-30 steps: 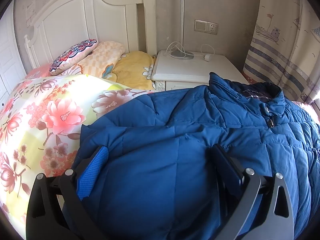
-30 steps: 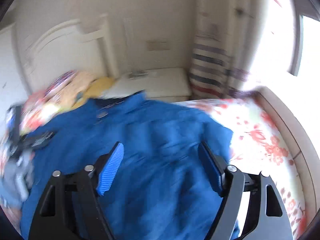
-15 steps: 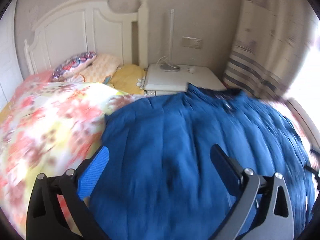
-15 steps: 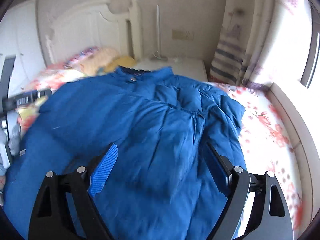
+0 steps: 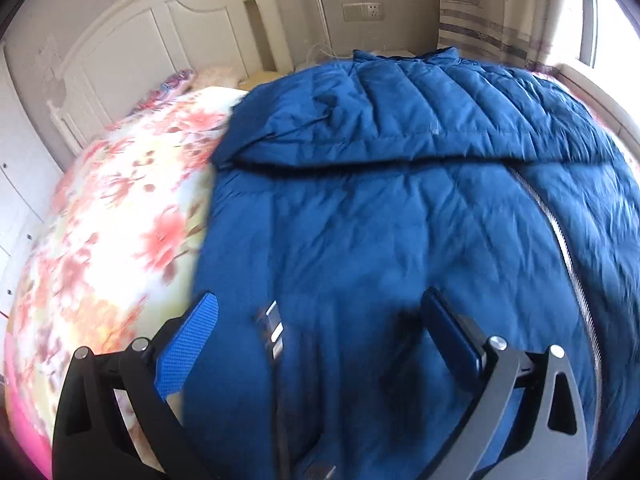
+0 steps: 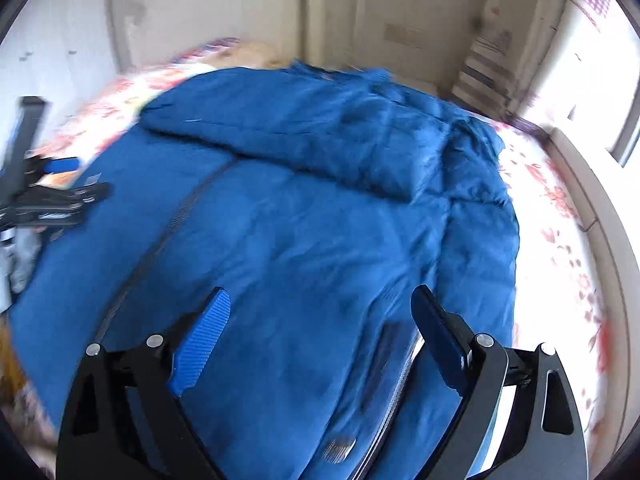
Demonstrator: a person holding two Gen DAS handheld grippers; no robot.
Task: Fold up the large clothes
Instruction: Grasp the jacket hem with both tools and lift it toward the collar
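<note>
left wrist view, from left to right: a white headboard (image 5: pixel 132 52) stands at the far end of the bed, and a floral bedspread (image 5: pixel 120 232) covers the left portion of the mattress. the blue padded jacket (image 5: pixel 400 220) lies spread on the bed, filling the centre and right of the frame, its left edge resting on the floral bedspread. one sleeve (image 5: pixel 400 120) is folded across the upper body of the jacket, lying flat on top of it. a zipper (image 5: pixel 568 256) runs down the right part of the jacket. a wall socket (image 5: pixel 362 11) sits on the wall behind, and a curtain (image 5: pixel 500 12) hangs at the far right beside the window. the left tongs (image 5: pixel 320 332) hang over the lower part of the jacket with the two fingers wide apart and no fabric between them. right wrist view, from left to right: the other black tool appears at the left edge, blurred. the jacket occupies the centre, with the folded sleeve across its upper part. floral bedding shows along the right side of the jacket. the right tongs (image 6: pixel 320 320) are positioned over the lower jacket, fingers spread wide, gripping nothing. contact between the fingers and the fabric cannot be determined in either view.
</note>
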